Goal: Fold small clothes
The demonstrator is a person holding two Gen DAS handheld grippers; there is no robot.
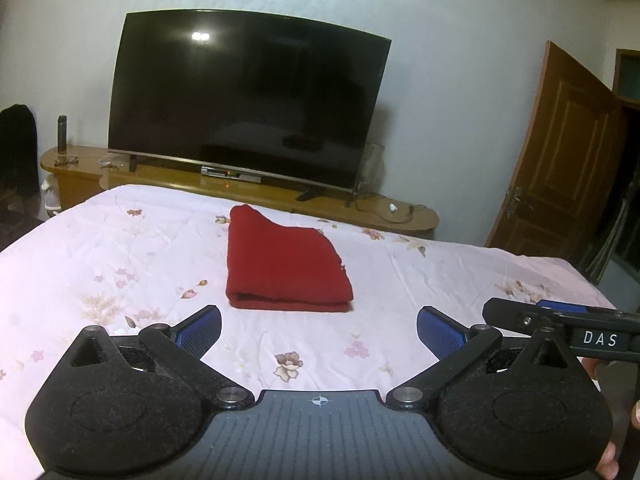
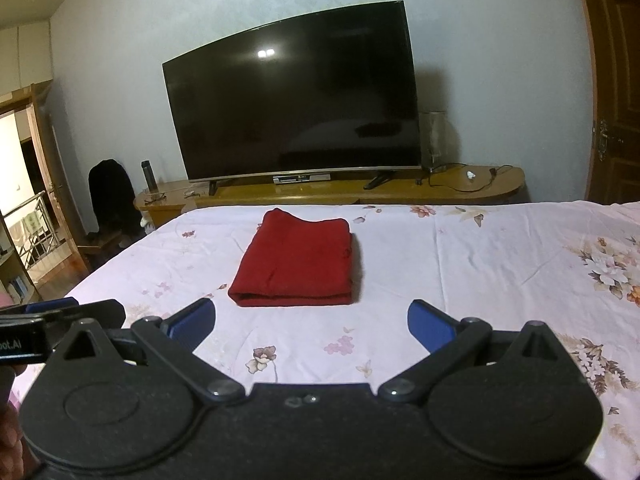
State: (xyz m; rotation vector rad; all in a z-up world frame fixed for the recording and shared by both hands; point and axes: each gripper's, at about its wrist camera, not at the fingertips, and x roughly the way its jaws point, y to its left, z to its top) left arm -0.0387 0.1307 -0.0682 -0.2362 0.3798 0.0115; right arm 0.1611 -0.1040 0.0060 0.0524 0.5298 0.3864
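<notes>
A bed (image 1: 120, 248) covered with a pale pink floral sheet fills the space beneath and ahead of both tools. Beyond its far edge a large dark television (image 1: 248, 100) stands on a long, low wooden table (image 1: 280, 194) against the wall, and a brown wooden door (image 1: 560, 152) stands off to the right. A red garment (image 1: 284, 264), folded into a neat rectangle, lies flat on the sheet just ahead of the two tools, its folded edge facing them. The left tool (image 1: 319, 330) hovers above the sheet with its blue-padded fingers spread wide, holding nothing. The right tool (image 2: 311, 326) sits just beside it, equally spread and empty.
</notes>
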